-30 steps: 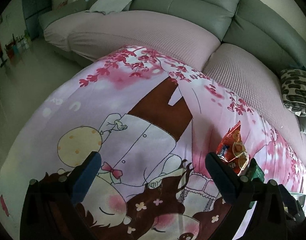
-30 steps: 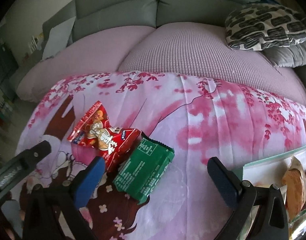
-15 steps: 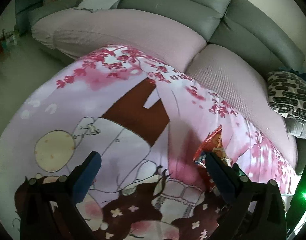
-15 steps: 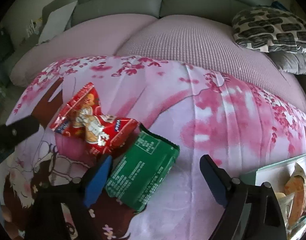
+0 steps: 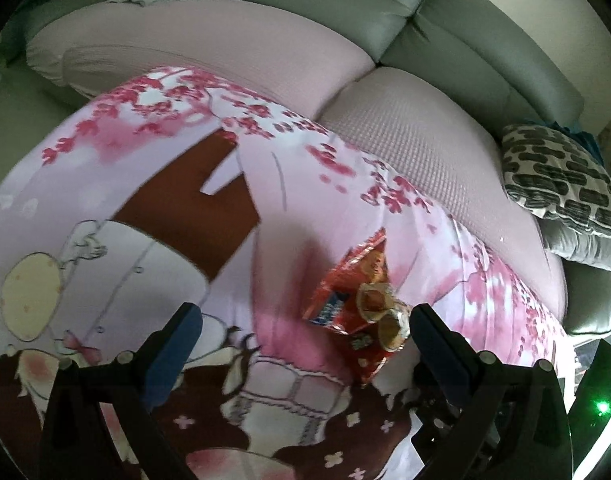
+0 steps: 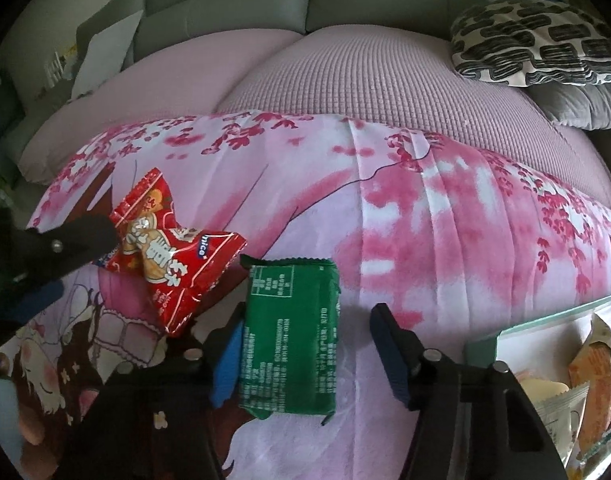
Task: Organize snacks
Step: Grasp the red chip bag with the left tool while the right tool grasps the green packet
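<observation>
- Green foil is my landmark: the green snack packet [image 6: 291, 336] lies flat on the pink printed cloth [image 6: 445, 248] that covers the worktop.
- My right hand-held gripper [image 6: 305, 354] straddles that green packet, its jaws closing around it. The left blue pad sits just beside the packet's left edge; the right pad still stands apart from its right edge.
- Just left of the green packet, and a little beyond it, lies the red snack bag [image 6: 173, 256], its near corner almost touching the green one.
- My left hand-held gripper [image 5: 305, 340] hangs over the cloth with jaws wide apart and nothing between the pads; the red snack bag [image 5: 361, 312] lies just inside its right finger.
- Right of the green packet, a clear bin [image 6: 545, 320] holds other wrapped snacks [image 6: 593, 376].
- Beyond the green packet runs a grey sofa [image 6: 313, 4] with a black-and-white patterned cushion [image 6: 537, 44].
</observation>
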Available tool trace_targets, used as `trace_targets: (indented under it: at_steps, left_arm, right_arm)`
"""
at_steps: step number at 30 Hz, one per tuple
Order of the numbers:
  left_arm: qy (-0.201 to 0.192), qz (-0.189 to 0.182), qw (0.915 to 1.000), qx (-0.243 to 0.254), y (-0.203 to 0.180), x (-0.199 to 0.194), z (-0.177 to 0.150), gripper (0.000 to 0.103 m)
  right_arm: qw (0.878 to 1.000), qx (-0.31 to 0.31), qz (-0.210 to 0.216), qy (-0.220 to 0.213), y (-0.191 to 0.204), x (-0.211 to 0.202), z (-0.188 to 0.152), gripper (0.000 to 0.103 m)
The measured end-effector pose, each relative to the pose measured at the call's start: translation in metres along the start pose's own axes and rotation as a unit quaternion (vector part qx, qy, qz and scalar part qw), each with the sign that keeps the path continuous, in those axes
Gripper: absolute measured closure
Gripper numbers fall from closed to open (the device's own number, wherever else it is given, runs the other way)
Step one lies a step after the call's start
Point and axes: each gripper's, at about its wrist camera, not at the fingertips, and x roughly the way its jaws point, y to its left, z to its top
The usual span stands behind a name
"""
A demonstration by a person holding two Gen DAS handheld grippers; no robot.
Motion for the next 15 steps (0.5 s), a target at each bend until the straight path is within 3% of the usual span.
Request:
trace_targets:
  at_steps: [4,9,15]
  left_arm:
    - [0.004,-0.004,1.0,0.006,-0.011,0.008,-0.001,0.0]
    - [0.01,-0.004,0.9998,0.019,-0.022,0.019,-0.005,0.001]
    - [0.014,-0.008,0.9998,0.013,-0.026,0.024,-0.007,0.028]
  right_arm:
    - [1.0,0.002,-0.002,-0.001,-0.004,0.002,0.0,0.058]
    - [1.0,0.0,0.0,-0.001,-0.005,-0.001,-0.001,0.06]
    - [1.0,0.001,0.002,-0.001,-0.006,-0.004,-0.003,0.06]
